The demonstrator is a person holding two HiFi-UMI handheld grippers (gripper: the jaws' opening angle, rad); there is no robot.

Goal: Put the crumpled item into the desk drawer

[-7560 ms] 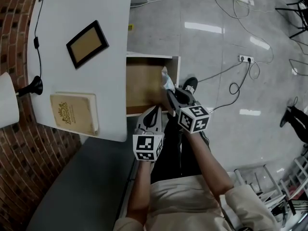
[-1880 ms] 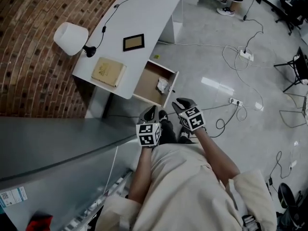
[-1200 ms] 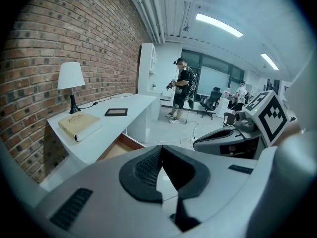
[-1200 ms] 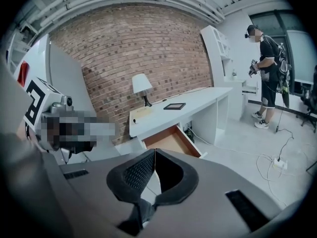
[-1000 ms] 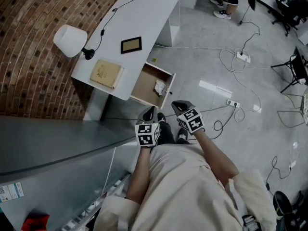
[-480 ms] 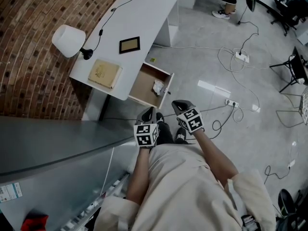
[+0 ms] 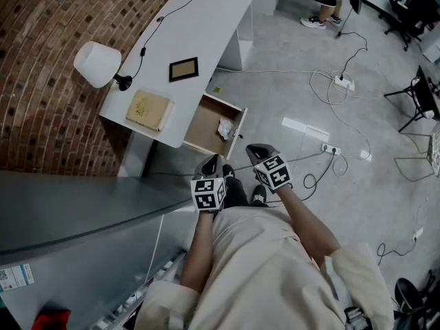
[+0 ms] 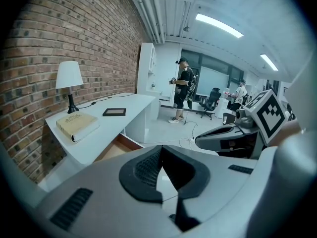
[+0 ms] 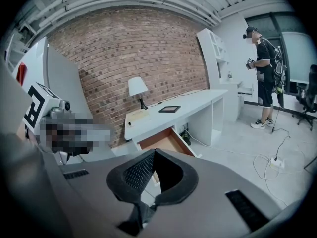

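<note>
Two grey hand-held grippers, left gripper [image 7: 212,162] and right gripper [image 7: 256,151], sit near the person with jaws pressed together, empty; white crumpled item [image 7: 224,128] lies at the right end of the open brown-floored desk drawer [image 7: 203,124].

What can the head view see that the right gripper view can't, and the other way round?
Only the head view shows the crumpled item lying inside the open drawer. Only the right gripper view shows the right gripper up close, jaws together with nothing between them, and a standing person from head to shoes. Both show the white desk with its open drawer, the lamp, the book and the picture frame.
</note>
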